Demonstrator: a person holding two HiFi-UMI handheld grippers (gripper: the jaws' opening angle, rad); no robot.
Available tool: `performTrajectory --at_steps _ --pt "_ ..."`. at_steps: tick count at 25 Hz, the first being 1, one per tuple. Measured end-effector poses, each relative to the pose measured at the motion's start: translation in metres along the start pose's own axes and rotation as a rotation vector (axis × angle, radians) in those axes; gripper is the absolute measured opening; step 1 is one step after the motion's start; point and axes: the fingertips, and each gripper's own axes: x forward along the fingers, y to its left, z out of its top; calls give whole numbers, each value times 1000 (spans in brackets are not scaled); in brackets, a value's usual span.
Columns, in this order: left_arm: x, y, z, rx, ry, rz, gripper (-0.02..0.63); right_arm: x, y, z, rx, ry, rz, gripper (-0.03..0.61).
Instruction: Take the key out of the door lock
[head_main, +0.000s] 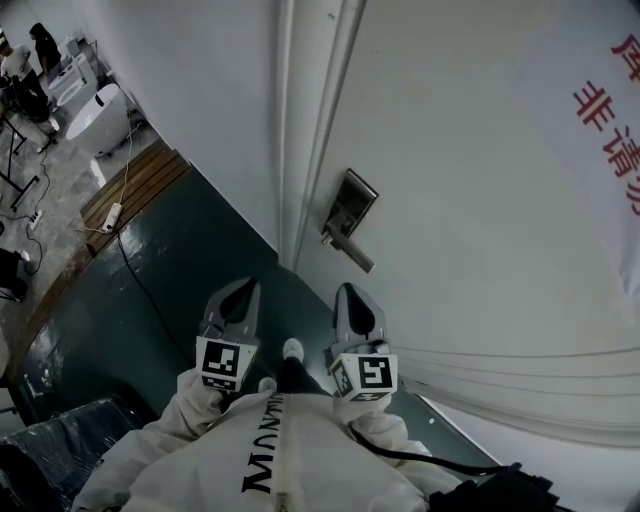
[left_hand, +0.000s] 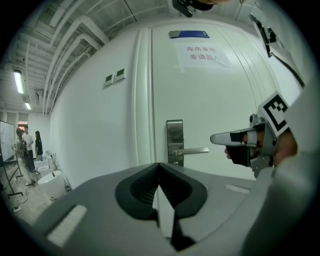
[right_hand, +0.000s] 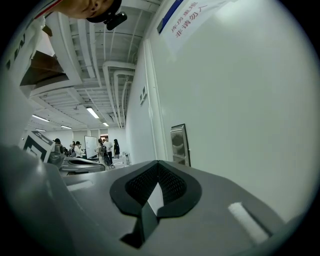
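The white door carries a metal lock plate with a lever handle. The left gripper view shows the plate, the handle and a small knob-like piece under the handle; whether that is the key is too small to tell. My left gripper and right gripper hang side by side below the lock, well short of it, both shut and empty. Each one's own view shows its tips meeting, for the left gripper and the right gripper. The right gripper is level with the handle.
A paper sign with red characters hangs on the door. The door frame and white wall run left of the lock. Far left stand a white tub, a wooden platform with a cable, and people in the hall.
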Motion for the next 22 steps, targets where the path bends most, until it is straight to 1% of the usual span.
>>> performTrajectory --at_steps 5,10,16,22 --pt "27 0 10 12 5 -5 0 15 -18 14 -1 -29 -7 0" --pt "54 -5 24 43 -7 -15 0 22 -39 24 12 -57 -21 0" --pt "75 -14 30 59 -8 -48 0 20 -59 26 26 -68 -63 0" --pt "95 -18 36 77 -12 -107 0 21 -74 31 32 -87 -132 0"
